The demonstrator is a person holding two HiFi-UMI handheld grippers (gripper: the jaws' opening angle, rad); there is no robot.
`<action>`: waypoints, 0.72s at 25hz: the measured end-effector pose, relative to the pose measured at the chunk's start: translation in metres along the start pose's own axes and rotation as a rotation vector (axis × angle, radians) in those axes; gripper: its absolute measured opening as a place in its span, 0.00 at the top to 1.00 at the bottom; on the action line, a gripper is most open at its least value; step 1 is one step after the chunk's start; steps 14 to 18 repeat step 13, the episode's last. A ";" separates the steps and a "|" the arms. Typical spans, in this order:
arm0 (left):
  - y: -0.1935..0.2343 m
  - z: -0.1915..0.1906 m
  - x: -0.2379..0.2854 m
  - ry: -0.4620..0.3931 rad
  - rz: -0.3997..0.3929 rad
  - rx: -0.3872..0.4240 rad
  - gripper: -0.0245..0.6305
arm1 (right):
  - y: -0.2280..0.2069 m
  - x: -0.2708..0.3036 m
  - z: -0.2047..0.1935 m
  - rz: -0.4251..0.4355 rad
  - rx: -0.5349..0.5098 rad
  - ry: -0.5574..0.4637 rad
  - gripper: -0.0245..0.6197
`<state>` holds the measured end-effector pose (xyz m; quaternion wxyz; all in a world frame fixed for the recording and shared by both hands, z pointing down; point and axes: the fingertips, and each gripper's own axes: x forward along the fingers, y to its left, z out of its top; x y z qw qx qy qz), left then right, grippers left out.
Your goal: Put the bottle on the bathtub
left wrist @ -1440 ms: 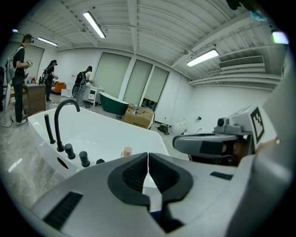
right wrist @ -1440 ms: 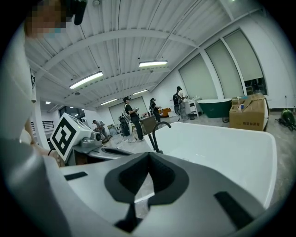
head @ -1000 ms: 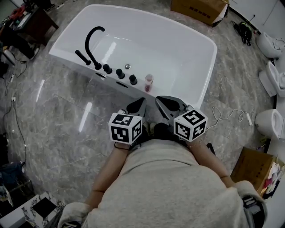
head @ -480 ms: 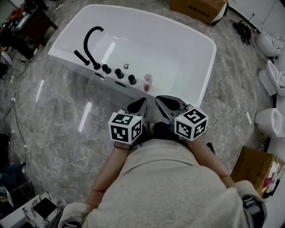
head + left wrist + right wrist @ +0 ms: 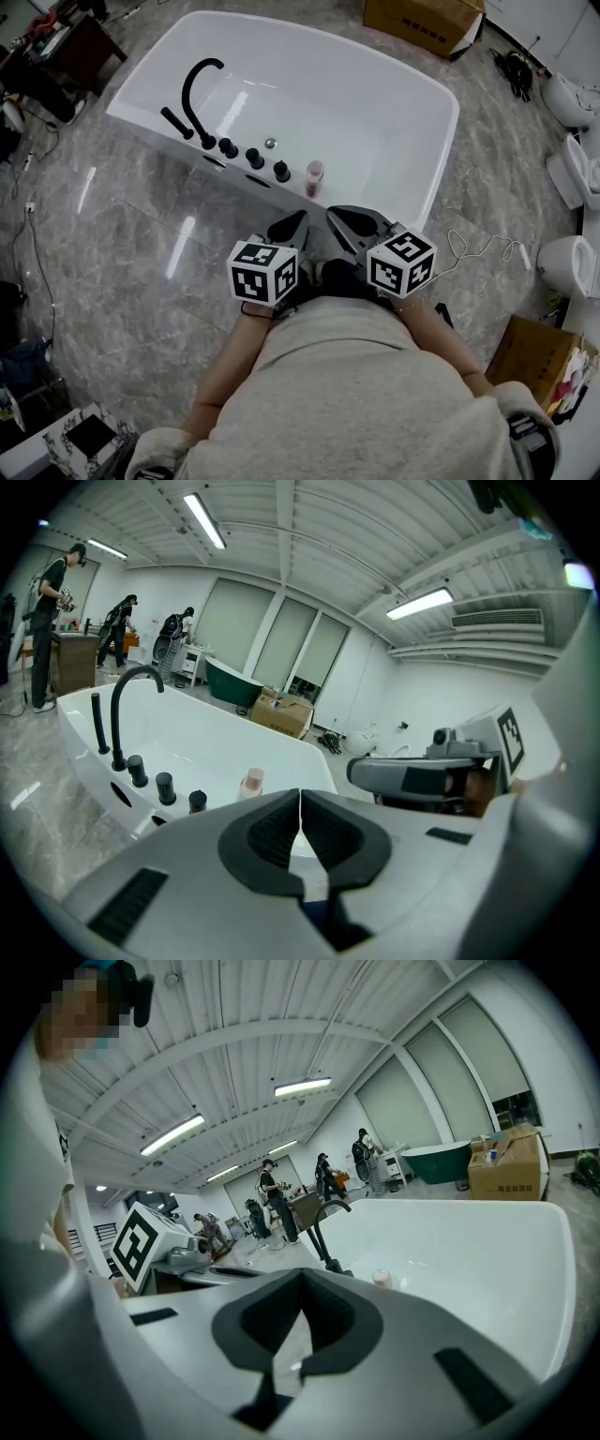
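Left gripper [image 5: 300, 817] and right gripper [image 5: 302, 1293] are both pinched together on nothing, held close to my body, since the bottle [image 5: 314, 176] stands upright on the bathtub [image 5: 441, 150] rim beside the black knobs [image 5: 255, 157]; I judge the job done

Lighting: bright, even. We note ceiling strip lights [image 5: 202, 519], with glare streaks on floor [image 5: 178, 246] and bathtub [image 5: 375, 103]. Gripper views: heavy fisheye bending, dark corners.
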<state>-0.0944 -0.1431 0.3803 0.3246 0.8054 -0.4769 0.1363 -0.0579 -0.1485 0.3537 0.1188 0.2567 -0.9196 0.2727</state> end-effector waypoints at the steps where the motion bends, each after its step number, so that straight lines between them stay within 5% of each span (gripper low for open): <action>1: 0.000 0.002 -0.001 -0.004 0.002 0.000 0.95 | 0.000 0.000 0.001 0.000 -0.001 -0.001 0.96; 18: 0.000 0.008 0.001 -0.018 -0.001 -0.012 0.95 | -0.004 -0.001 0.007 0.005 0.000 -0.011 0.96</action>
